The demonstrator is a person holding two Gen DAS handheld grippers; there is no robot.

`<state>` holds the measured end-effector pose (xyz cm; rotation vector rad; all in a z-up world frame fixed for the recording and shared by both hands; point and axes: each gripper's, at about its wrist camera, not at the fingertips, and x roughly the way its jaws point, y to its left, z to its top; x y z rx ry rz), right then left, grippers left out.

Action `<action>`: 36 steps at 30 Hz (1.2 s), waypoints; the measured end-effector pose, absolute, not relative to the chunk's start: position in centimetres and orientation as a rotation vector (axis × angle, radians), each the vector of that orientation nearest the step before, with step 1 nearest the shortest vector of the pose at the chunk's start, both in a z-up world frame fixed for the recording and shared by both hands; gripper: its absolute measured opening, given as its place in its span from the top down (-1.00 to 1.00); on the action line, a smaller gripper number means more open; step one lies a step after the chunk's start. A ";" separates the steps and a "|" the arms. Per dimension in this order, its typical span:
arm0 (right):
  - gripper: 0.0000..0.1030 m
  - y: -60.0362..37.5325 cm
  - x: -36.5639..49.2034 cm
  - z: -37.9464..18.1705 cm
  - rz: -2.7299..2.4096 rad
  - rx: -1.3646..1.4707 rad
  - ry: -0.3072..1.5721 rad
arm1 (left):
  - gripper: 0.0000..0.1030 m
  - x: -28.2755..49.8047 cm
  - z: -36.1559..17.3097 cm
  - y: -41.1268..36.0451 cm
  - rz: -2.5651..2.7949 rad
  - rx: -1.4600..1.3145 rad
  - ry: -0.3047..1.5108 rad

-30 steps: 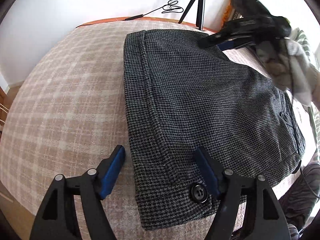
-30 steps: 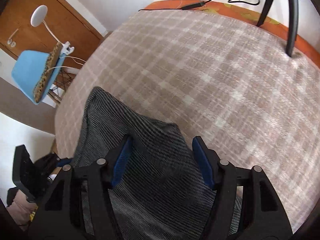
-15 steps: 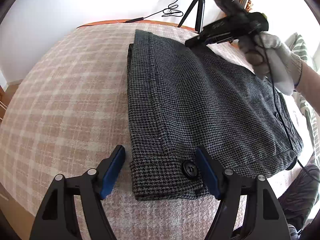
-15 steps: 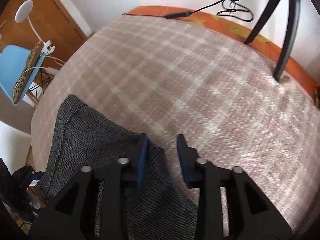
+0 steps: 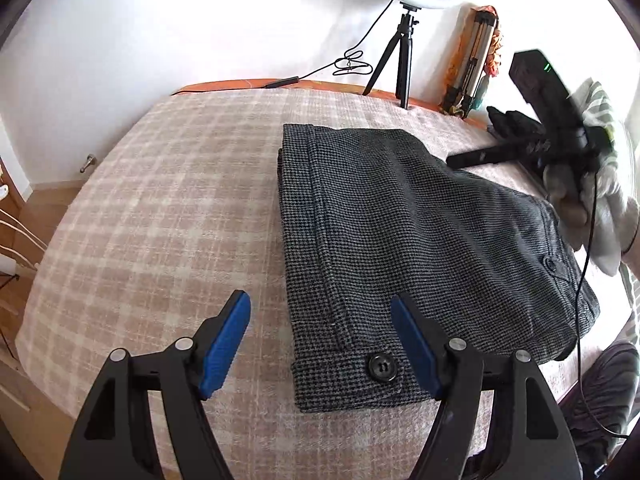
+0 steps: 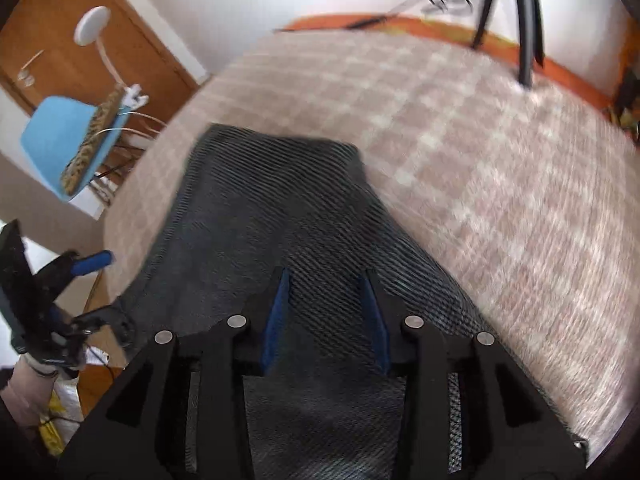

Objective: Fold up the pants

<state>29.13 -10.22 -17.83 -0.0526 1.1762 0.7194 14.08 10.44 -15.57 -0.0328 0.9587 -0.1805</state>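
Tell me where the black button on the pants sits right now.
In the left wrist view the black button sits on the waistband at the near corner of the folded pants, just inside the right blue pad of the open left tongs.

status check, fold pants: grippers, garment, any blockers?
Left gripper open, empty, straddling waistband button. Right gripper open above pants. Pants folded flat on plaid blanket. No blockers.

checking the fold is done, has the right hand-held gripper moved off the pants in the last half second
Yes. The right hand-held gripper pulled right, away from the ring light tripod, now at the pants' right edge.
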 end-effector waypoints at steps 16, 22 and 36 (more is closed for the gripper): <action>-0.17 -26.8 19.9 -13.0 0.362 0.238 0.984 | -0.38 20.7 -1.6 10.8 -0.179 0.148 0.861; -0.34 -32.6 16.7 -16.2 0.215 0.357 1.030 | -0.38 22.2 -1.4 5.2 -0.276 0.202 0.832; -0.38 -32.7 14.4 -19.7 0.319 0.403 1.009 | -0.38 26.9 -16.3 -6.3 -0.315 0.254 0.948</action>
